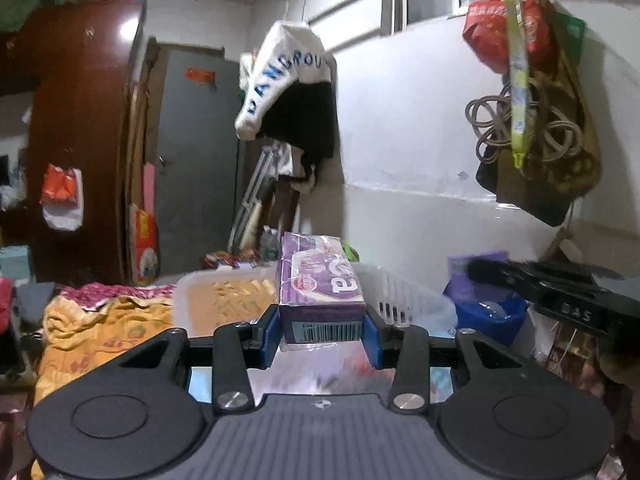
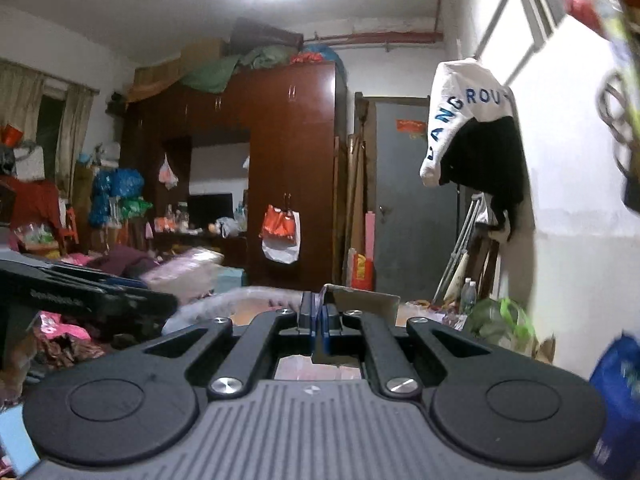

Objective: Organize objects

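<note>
My left gripper [image 1: 322, 330] is shut on a purple tissue pack [image 1: 320, 284], barcode end towards the camera, held above a white plastic basket [image 1: 404, 300] on the bed. My right gripper [image 2: 319, 320] is shut on a thin flat card-like thing [image 2: 362, 300], grey-brown, which sticks out ahead and to the right of the pads. The right gripper's body also shows at the right of the left wrist view [image 1: 560, 292]. The left gripper's body shows at the left of the right wrist view [image 2: 80, 292].
An orange patterned blanket [image 1: 100, 332] covers the bed at left. A blue bag [image 1: 488, 312] lies right of the basket. Bags and coiled cords [image 1: 528, 128] hang on the white wall. A wardrobe [image 2: 280, 180] and grey door [image 2: 412, 200] stand behind.
</note>
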The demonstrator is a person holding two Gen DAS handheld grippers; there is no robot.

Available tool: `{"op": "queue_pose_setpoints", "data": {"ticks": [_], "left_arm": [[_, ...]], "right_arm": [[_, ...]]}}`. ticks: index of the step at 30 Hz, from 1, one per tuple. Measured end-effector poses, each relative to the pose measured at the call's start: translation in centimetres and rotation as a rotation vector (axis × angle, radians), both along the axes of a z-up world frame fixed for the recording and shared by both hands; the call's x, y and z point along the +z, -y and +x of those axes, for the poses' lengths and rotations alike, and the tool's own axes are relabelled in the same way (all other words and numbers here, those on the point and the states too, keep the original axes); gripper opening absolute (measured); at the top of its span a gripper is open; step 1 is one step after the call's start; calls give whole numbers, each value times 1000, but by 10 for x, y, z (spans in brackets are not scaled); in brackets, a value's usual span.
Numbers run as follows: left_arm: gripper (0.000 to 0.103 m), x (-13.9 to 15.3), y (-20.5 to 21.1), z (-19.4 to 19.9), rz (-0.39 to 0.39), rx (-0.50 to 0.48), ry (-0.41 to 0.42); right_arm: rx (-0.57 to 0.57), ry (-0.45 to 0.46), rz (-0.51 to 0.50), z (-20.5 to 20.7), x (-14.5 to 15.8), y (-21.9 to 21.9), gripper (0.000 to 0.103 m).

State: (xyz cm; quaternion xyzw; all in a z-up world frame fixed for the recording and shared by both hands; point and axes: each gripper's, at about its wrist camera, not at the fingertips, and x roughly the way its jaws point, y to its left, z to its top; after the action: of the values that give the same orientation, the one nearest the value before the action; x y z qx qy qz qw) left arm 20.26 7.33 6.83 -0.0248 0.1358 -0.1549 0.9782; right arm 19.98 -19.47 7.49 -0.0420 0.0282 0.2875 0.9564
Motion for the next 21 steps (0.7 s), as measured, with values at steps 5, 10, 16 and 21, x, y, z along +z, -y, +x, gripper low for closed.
{"op": "queue_pose_setpoints", "data": {"ticks": [5, 10, 16, 21], "left_arm": [[78, -1, 6, 45, -46, 20, -33], [84, -16, -4, 45, -110, 32, -85], [84, -23, -12, 4, -121, 36, -54], [84, -46, -20, -21, -143, 51, -81]], "right_arm": [[13, -41, -56, 51, 19, -26, 10], [-20, -131, -150, 71, 3, -33, 68], [24, -255, -141, 55, 5, -11, 98], [11, -272, -108, 48, -2, 3, 98]]}}
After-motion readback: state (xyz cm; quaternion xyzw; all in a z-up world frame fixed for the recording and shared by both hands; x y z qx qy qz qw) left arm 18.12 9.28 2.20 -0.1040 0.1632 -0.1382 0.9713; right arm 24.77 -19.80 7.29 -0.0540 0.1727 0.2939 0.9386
